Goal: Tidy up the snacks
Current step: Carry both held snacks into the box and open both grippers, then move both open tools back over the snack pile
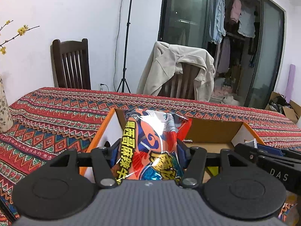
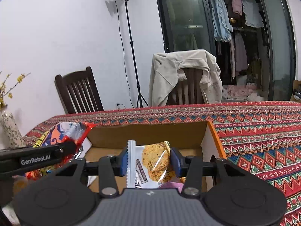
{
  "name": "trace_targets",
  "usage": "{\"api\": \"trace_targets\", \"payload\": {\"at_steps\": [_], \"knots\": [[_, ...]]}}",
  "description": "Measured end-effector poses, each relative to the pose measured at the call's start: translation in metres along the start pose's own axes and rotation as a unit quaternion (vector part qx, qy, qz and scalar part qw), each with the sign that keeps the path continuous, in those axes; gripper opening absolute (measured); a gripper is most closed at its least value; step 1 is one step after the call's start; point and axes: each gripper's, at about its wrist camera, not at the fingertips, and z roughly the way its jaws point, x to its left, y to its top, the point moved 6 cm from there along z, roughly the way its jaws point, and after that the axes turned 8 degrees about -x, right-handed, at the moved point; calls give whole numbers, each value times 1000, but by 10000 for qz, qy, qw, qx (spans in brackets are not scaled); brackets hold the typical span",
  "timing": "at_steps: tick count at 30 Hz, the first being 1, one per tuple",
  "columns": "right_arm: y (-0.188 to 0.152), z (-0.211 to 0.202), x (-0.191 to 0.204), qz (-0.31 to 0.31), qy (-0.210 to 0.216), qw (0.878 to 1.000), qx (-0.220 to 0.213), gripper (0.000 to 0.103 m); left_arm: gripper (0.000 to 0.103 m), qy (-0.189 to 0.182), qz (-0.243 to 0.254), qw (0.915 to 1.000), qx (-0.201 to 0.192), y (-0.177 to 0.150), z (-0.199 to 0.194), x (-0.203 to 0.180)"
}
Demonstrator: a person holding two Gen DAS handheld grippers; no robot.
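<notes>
My left gripper (image 1: 148, 152) is shut on an orange snack bag with yellow lettering (image 1: 150, 143) and holds it upright over the left end of an open cardboard box with orange edges (image 1: 212, 131). In the right wrist view the same bag (image 2: 67, 133) shows at the left with the left gripper's finger (image 2: 37, 158) across it. My right gripper (image 2: 149, 160) is shut on a white cookie packet (image 2: 150, 162) and holds it over the box's inside (image 2: 150, 133). The right gripper's arm also shows at the right of the left wrist view (image 1: 267, 156).
The box stands on a table with a red patterned cloth (image 1: 56, 120). A flowered vase (image 1: 4, 109) stands at the table's left. Behind the table are a dark wooden chair (image 1: 71, 64), a light stand (image 2: 129, 43) and a chair draped with a beige jacket (image 1: 180, 71).
</notes>
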Motion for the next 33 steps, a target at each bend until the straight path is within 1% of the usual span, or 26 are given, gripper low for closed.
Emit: {"api": "trace_targets", "payload": {"at_steps": [1, 2, 3, 4, 5, 6, 7, 10, 18, 21, 23, 27, 30, 33], "knots": [[-2, -1, -2, 26, 12, 10000, 15, 47, 67, 6, -21, 10000, -49, -1, -2, 1], [-2, -2, -3, 75, 27, 10000, 27, 48, 79, -27, -58, 9999, -127, -1, -5, 1], [-3, -3, -4, 107, 31, 9999, 25, 52, 87, -47, -123, 9997, -224, 0, -8, 3], [-4, -5, -5, 124, 53, 9999, 28, 67, 101, -35, -165, 9994, -302, 1, -12, 4], [-5, -8, -6, 152, 58, 9999, 12, 84, 103, -41, -193, 9991, -380, 3, -15, 4], [-6, -10, -7, 165, 34, 9999, -7, 90, 103, -72, -201, 9988, -444, 4, -18, 5], [-7, -11, -8, 176, 3, 9998, -32, 96, 103, -131, -200, 9987, -443, 4, -20, 4], [-6, -15, -12, 264, -11, 9996, -69, 103, 103, -156, -200, 9987, -442, 4, -23, 2], [-5, -18, -11, 229, -19, 9997, -98, 103, 103, -80, -252, 9983, -527, 8, -27, 6], [-2, -24, -10, 208, -62, 9997, -124, 103, 103, -160, -257, 9975, -641, 16, -39, 6], [2, -36, -9, 217, -59, 9996, -162, 103, 103, -292, -288, 9961, -776, 26, -55, 7], [16, -68, 0, 146, 25, 9990, -426, 103, 103, -467, -231, 9937, -992, 40, -89, 6], [17, -95, 5, 33, 143, 9984, -555, 103, 103, -650, -143, 9920, -1072, 40, -112, 6], [10, -118, 7, -134, 209, 9980, -584, 103, 103, -698, 55, 9914, -1107, 30, -132, 6]]}}
